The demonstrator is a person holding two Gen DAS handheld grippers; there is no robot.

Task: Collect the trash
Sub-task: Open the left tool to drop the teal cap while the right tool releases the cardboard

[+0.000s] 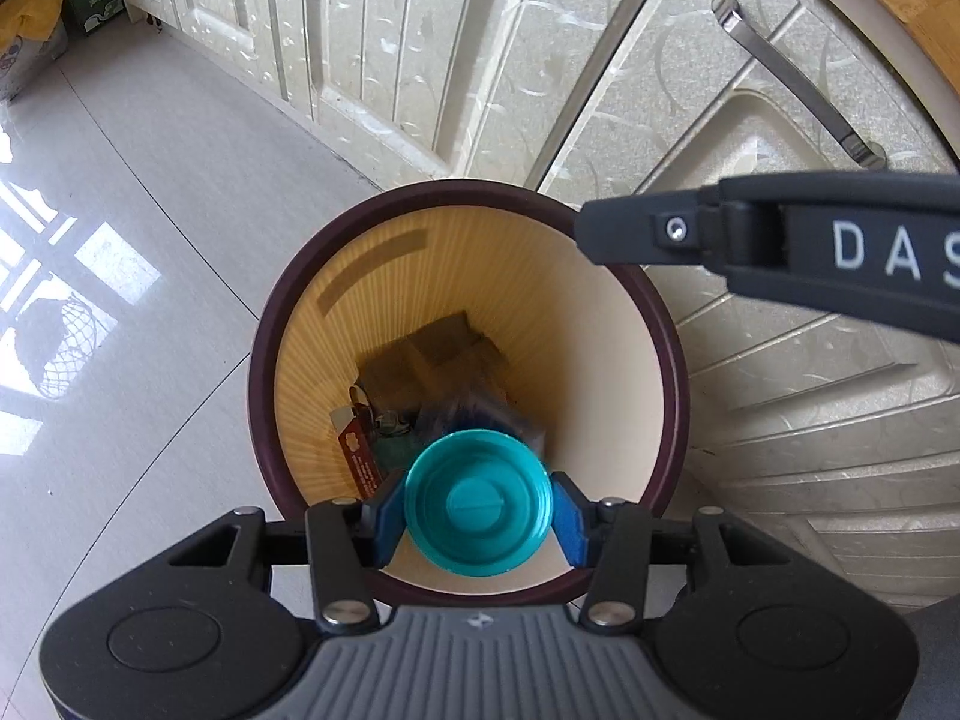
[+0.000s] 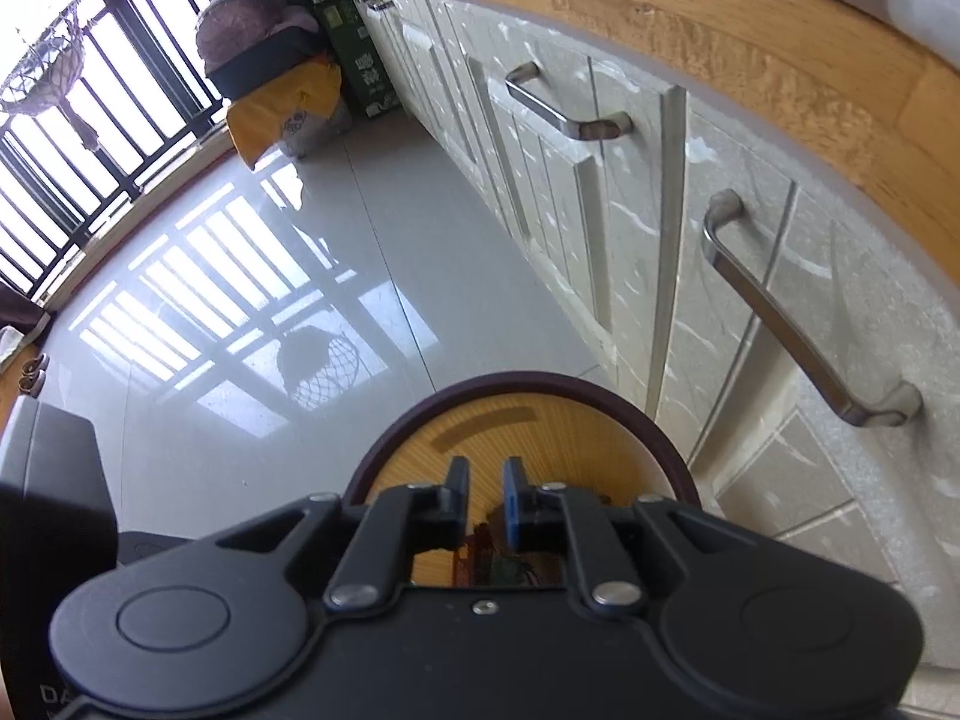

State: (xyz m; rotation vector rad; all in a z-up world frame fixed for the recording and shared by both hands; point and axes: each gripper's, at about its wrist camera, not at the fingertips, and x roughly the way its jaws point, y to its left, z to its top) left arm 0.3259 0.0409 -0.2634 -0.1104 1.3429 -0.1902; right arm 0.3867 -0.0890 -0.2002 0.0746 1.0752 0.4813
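A round bin with a dark maroon rim [image 1: 264, 360] and a yellow inside stands on the floor by the cabinets. My left gripper [image 1: 477, 516] hangs right over its mouth, shut on a teal round container [image 1: 477, 504] seen end-on between the blue pads. At the bin's bottom lie brown cardboard [image 1: 444, 342], a red-brown packet [image 1: 357, 456] and a blurred dark blue thing [image 1: 480, 414]. My right gripper [image 2: 485, 492] also points down into the bin [image 2: 510, 381]. Its jaws stand a narrow gap apart with nothing between them. Its black body [image 1: 780, 240] reaches in from the right in the left wrist view.
Cream cabinet doors [image 2: 750, 300] with metal bar handles [image 2: 798, 324] stand close behind the bin, under a wooden countertop edge [image 2: 720, 18]. Glossy grey floor tiles [image 2: 300, 300] spread to the left. A yellow bag [image 2: 288, 108] and a green box [image 2: 360, 60] sit far off by the window bars.
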